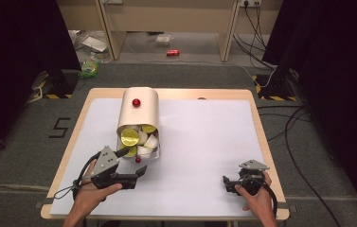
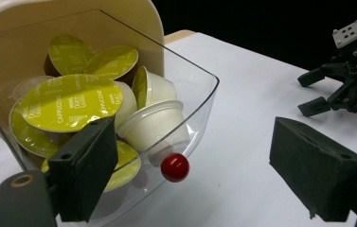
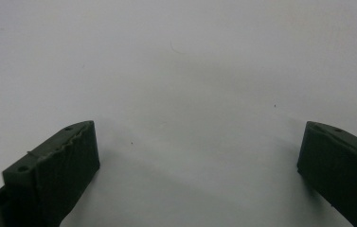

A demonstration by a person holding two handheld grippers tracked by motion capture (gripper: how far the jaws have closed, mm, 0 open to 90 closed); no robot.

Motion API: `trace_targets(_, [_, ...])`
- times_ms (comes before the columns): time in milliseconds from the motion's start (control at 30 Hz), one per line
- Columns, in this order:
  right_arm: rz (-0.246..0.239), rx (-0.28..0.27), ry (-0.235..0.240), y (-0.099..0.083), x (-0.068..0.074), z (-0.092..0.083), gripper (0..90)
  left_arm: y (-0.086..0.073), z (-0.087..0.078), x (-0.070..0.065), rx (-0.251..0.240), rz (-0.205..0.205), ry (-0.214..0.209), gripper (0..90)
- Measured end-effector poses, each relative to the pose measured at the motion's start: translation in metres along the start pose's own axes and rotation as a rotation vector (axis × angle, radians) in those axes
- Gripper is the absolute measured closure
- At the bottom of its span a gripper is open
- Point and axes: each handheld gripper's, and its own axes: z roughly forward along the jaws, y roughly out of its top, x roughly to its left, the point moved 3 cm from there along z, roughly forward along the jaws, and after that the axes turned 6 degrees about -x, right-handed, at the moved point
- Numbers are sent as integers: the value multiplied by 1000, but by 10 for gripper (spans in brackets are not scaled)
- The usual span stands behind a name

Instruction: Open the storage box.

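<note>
Beside left gripper (image 2: 192,175), open: one capsule drawer (image 2: 200,94), two red knobs (image 2: 174,167).

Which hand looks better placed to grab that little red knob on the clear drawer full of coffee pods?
Probably the left. The left gripper sits open right beside the clear drawer, its jaws already either side of the red knob. The right gripper, also open, rests far off over bare white table.

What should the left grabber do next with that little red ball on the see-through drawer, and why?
Probably ease the left gripper forward until its open jaws sit either side of the red knob, then close. The knob lies between the jaws but a bit ahead of them, and the clear drawer full of coffee capsules is already pulled out.
</note>
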Motion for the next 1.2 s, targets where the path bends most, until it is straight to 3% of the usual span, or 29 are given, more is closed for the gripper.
trace_targets(1200, [-2, 0, 0, 0, 0, 0, 3, -9, -12, -15, 33, 25, 5, 155])
